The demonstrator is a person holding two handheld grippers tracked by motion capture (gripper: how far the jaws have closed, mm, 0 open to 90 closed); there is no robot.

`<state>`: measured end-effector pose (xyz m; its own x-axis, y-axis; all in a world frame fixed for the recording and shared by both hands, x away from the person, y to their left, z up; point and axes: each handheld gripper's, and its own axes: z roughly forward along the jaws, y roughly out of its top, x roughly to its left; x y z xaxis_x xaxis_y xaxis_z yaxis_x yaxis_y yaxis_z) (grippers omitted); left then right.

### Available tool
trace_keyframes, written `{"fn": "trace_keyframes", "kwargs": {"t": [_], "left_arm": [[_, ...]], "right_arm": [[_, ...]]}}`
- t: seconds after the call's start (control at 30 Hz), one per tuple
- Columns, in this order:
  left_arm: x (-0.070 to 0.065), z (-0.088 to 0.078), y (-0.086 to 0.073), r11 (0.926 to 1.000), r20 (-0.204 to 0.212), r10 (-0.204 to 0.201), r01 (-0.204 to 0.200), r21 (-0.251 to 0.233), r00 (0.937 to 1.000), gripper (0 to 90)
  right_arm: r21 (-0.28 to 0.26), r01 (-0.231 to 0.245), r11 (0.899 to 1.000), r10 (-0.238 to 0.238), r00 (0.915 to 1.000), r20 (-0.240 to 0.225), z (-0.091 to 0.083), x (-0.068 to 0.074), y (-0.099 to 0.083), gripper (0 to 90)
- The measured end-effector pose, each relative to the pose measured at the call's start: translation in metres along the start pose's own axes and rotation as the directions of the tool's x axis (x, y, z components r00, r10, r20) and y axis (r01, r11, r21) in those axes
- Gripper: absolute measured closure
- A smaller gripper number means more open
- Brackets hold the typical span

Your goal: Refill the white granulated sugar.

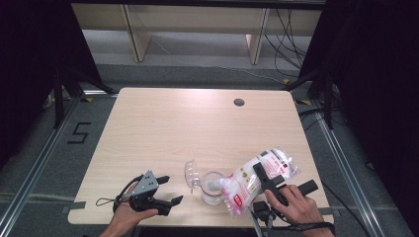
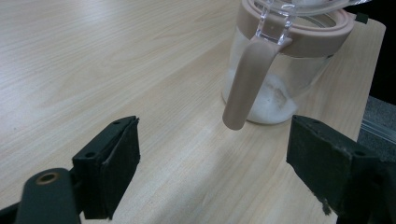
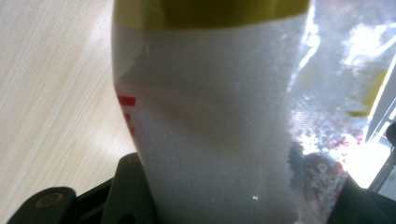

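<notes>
the right gripper (image 1: pixel 269 180) pinches a bag of white grains (image 1: pixel 257 177) between its jaws, and the bag fills the space between them in the right gripper view (image 3: pixel 219 140). the bag is long. its long side runs on a slant, from high up at the right, near the right hand (image 1: pixel 296 205), down to the left. its low end sits just over the mouth of the jar (image 1: pixel 212 187), which stands near the front edge of the desk (image 1: pixel 197 123). so the jar is down and to the left of the right jaws, and that is the way the grains have to go. it looks like the bag's open corner is touching the jar's rim, but the high view is too small to be sure.

the jar has a pink rim and a pink handle (image 2: pixel 245 79), and a clear lid (image 1: pixel 191 173) tipped open at its left. a little white heap lies on its bottom (image 2: pixel 271 105).

the left gripper (image 1: pixel 165 190) rests near the desk's front left, its jaws spread wide and holding nothing. the jar is a bit to its right, and the handle points toward those jaws. the left gripper is the nearer one to steady the jar, i think, if it starts to slide while the right one keeps the bag tipped.
</notes>
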<state>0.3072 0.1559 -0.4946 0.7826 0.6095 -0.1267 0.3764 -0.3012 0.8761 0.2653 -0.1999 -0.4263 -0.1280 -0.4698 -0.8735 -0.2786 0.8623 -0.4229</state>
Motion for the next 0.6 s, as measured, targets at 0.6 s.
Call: {"fn": "trace_keyframes", "kwargs": {"t": [0.6], "left_arm": [[-0.0001,-0.0001,0.0001,1.0,0.0,-0.001,0.001,-0.002,1.0,16.9]], "right_arm": [[-0.007,0.0,1.0,0.0,1.0,0.004,-0.0006,0.0001,0.0002,56.6]]}}
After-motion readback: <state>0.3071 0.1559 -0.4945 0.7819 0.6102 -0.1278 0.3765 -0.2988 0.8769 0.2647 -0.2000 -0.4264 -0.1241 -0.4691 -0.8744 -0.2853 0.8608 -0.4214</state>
